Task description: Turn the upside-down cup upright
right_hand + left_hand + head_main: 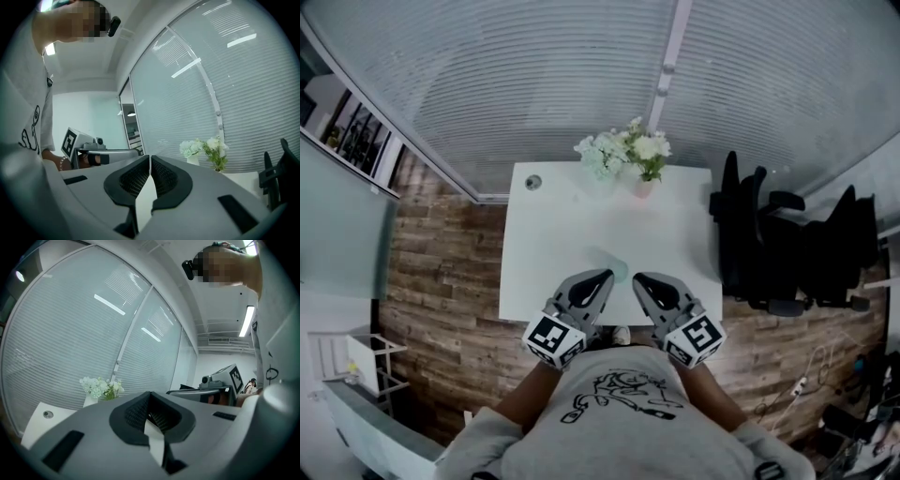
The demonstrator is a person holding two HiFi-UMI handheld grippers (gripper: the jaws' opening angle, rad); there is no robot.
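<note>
We note left gripper [604,276] and right gripper [639,279] clenched, empty. We judge the cup [610,265] light, slippery; take its sidewall.

White table [546,234] with flower vase [630,159] at far edge, pale translucent cup [613,266] near front edge

Two grey tongs are counted: left tongs [602,278], right tongs [642,281]. Just ahead, one pale translucent cup [612,266] is counted on one white rectangular surface [553,234]; farther ahead, two white flower bunches [602,156] [648,150]; rightward, two black office chairs [750,234] [839,248].
</note>
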